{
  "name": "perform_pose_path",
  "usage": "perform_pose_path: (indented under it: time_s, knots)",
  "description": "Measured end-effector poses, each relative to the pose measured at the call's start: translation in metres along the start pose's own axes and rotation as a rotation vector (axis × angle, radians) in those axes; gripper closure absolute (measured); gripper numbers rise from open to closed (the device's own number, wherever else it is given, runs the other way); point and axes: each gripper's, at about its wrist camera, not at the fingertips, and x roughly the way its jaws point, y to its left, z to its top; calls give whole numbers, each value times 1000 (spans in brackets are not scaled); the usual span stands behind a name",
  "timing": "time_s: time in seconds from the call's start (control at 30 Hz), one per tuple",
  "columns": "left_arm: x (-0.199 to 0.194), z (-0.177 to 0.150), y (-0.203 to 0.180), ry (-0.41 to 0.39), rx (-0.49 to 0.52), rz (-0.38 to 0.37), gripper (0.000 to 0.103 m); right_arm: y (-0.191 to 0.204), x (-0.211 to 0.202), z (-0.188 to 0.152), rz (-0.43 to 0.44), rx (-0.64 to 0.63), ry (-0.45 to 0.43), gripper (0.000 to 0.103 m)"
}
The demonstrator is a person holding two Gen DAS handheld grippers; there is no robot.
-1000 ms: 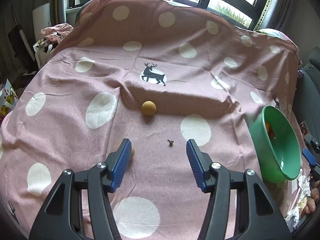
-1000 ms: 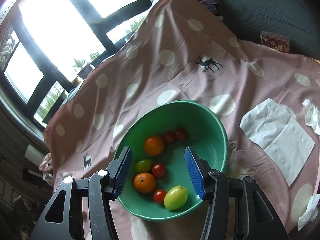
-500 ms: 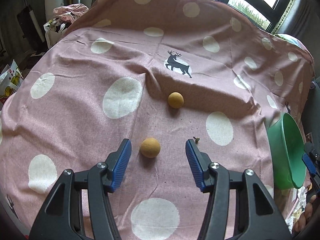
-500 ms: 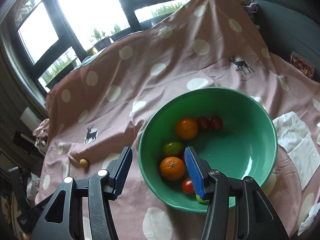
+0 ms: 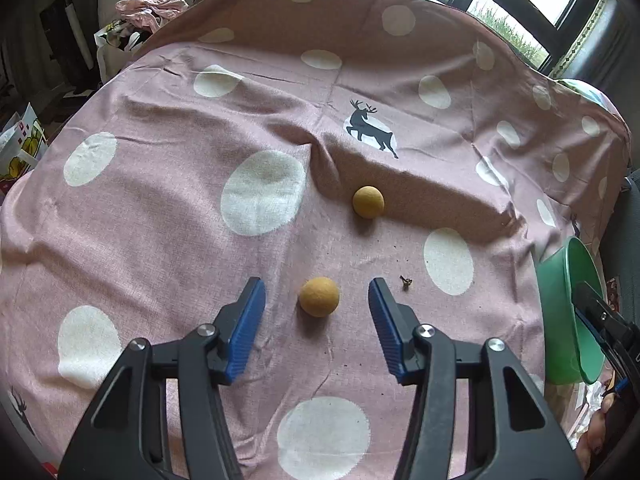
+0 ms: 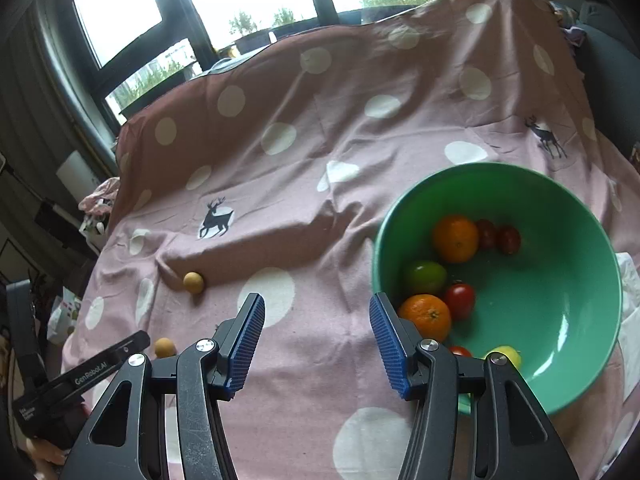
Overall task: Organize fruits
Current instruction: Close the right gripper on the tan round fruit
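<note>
Two small round tan fruits lie on the pink polka-dot cloth. The near fruit (image 5: 319, 296) sits between the blue pads of my open left gripper (image 5: 317, 300), untouched. The far fruit (image 5: 368, 201) lies beyond it. Both show in the right wrist view, the near fruit (image 6: 165, 347) and the far fruit (image 6: 193, 282). My right gripper (image 6: 317, 316) is open and empty above the cloth, left of the green bowl (image 6: 576, 216). The bowl holds two oranges (image 6: 456, 239), several red tomatoes (image 6: 460, 300) and a green fruit (image 6: 425, 277).
A small dark stem scrap (image 5: 406, 280) lies on the cloth right of the left gripper. The green bowl (image 5: 576, 312) stands at the cloth's right edge. White paper napkins (image 6: 628, 276) lie right of the bowl. Bags and clutter (image 5: 136, 12) sit beyond the cloth's left edge.
My left gripper has shifted left and forward so the near tan fruit now lies between its jaws. My right gripper has swung left away from over the bowl.
</note>
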Motion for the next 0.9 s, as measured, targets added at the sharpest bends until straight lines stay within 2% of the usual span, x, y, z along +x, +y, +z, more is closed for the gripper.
perform_pose_path:
  time_s: [0.2, 0.33, 0.43, 0.6, 0.67, 0.77, 0.9]
  knots:
    - [4, 1, 2, 11, -11, -8, 61, 60, 56, 23, 126, -153, 128, 48]
    - [5, 2, 4, 8, -12, -14, 64, 96, 101, 25, 165, -211, 225, 49]
    - [5, 2, 5, 7, -16, -5, 72, 118, 123, 22, 150, -259, 264, 53]
    - [5, 3, 5, 17, -11, -19, 76, 139, 149, 20, 103, -306, 278, 55]
    - [7, 2, 5, 32, -13, -32, 78, 142, 156, 17, 92, -313, 286, 60]
    - [8, 2, 6, 32, -8, -15, 80, 142, 162, 13, 73, -317, 293, 63]
    - [11, 2, 9, 54, -32, -37, 80, 139, 163, 15, 54, -323, 273, 70]
